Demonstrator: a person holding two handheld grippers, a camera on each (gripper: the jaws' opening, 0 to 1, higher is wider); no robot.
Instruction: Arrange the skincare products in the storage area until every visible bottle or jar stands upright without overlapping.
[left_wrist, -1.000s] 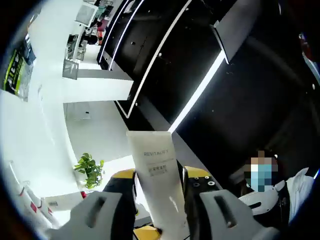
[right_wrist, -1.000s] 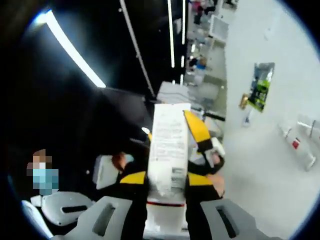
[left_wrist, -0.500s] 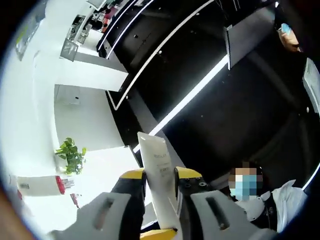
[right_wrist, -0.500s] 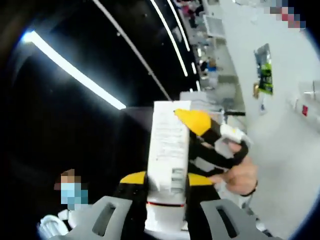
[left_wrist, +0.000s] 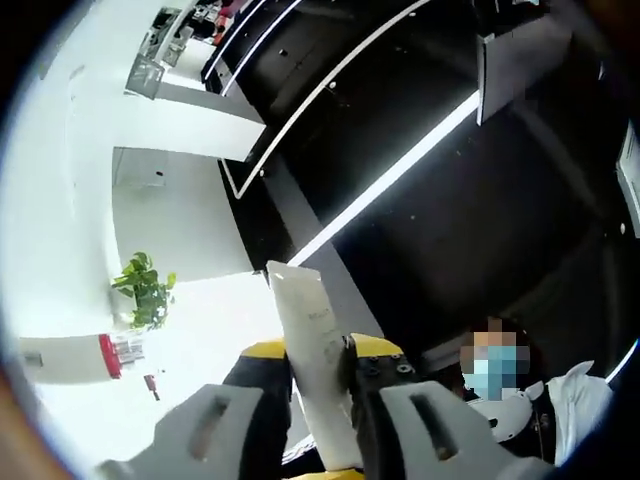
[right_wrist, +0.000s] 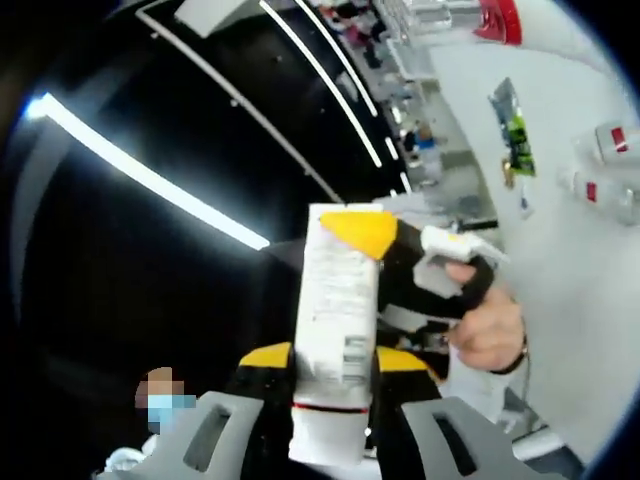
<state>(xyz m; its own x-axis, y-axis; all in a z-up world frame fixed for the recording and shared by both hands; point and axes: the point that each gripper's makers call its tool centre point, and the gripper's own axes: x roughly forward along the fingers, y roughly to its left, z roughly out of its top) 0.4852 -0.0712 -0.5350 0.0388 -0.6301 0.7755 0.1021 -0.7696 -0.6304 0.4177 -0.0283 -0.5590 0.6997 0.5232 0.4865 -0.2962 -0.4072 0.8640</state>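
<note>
White tube (left_wrist: 315, 360) (printed) pinched by left claw (left_wrist: 318, 400), right claw (right_wrist: 333, 385) too

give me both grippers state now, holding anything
Left gripper: shut on the white tube.
Right gripper: shut on the same white tube, from the other side.

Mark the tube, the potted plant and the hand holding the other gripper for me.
tube (left_wrist: 312, 340), left gripper view, printed middle of its flat body
plant (left_wrist: 145, 290), left gripper view, leaves
hand (right_wrist: 487, 330), right gripper view, back of the hand
</note>
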